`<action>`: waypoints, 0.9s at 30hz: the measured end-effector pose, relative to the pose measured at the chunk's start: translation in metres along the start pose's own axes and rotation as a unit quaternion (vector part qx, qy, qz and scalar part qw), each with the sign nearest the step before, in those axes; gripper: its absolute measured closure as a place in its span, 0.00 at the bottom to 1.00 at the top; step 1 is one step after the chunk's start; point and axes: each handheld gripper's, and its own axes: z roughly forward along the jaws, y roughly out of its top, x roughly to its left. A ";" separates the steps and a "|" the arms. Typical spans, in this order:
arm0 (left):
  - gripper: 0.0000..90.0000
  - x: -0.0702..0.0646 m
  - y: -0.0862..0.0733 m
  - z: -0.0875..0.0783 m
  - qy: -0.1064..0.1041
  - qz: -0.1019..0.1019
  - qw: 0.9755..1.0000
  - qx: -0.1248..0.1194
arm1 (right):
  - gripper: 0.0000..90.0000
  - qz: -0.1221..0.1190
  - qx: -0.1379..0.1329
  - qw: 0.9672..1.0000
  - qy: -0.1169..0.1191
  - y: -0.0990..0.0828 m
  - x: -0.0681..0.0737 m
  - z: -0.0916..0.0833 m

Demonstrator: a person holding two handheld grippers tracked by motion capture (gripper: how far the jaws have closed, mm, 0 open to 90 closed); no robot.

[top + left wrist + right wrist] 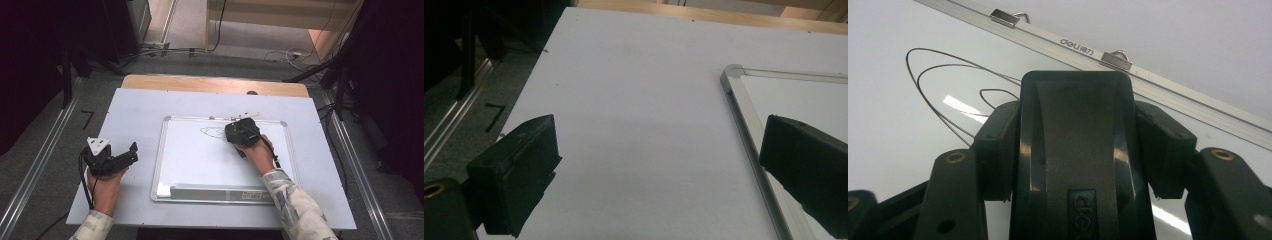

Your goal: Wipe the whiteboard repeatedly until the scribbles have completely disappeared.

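Observation:
A white whiteboard [210, 165] with a silver frame lies in the middle of the table. Thin black looped pen lines [212, 132] are drawn near its far edge, seen close up as pen lines [938, 90] in the right gripper view. My right gripper [242, 131] is over the board beside those lines, shut on a black board eraser [1075, 150] that fills the space between its jaws. My left gripper [133, 153] rests at the left of the board on the table, its jaws wide apart with nothing between them [659, 160].
The pale table top [140, 105] has a wooden strip [215, 84] along its far edge. The board's frame [1148, 80] carries two metal hanging clips [1115, 59]. A pen tray [215, 191] runs along the board's near edge. Cables lie on the floor beyond.

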 end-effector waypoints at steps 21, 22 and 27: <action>0.03 0.001 0.000 0.000 -0.002 -0.001 1.000 0.000 | 0.43 -0.010 -0.006 1.000 0.010 0.010 0.021 0.009; 0.03 0.001 0.000 0.000 -0.003 -0.001 1.000 0.000 | 0.43 -0.010 -0.005 1.000 0.011 0.010 0.022 0.010; 0.03 0.001 0.000 0.000 -0.003 -0.001 1.000 -0.001 | 0.43 -0.013 -0.005 1.000 0.015 0.012 0.026 0.011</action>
